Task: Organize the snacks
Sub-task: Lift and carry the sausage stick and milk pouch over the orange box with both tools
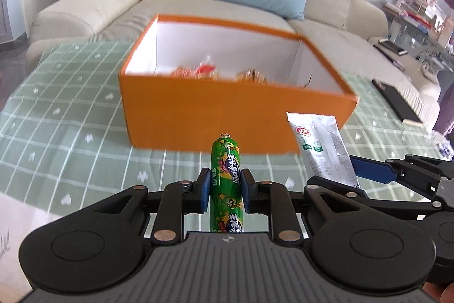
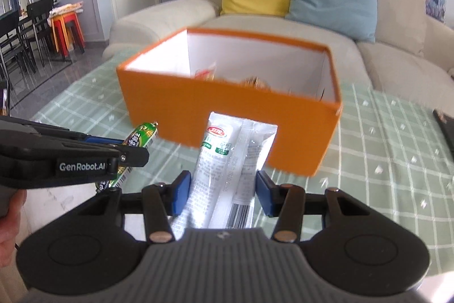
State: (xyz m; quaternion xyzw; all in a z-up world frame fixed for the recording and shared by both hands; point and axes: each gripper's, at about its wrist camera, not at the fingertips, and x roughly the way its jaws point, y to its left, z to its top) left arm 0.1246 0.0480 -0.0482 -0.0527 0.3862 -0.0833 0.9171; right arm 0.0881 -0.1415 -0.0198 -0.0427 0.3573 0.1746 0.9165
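Checked tablecloth (image 2: 383, 149), left gripper (image 2: 124, 154) marked "GenRobot.AI"

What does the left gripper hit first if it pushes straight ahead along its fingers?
Probably the near wall of the orange box; the green sausage that the left gripper holds would touch first. Depth unclear.

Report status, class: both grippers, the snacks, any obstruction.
Left gripper shut on green sausage stick. Right gripper shut on silver-white snack packet. Open orange cardboard box ahead, nothing blocking.

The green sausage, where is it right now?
The green sausage is clamped in the left tongs, just short of the orange box, with the white packet on its right in the left wrist view.
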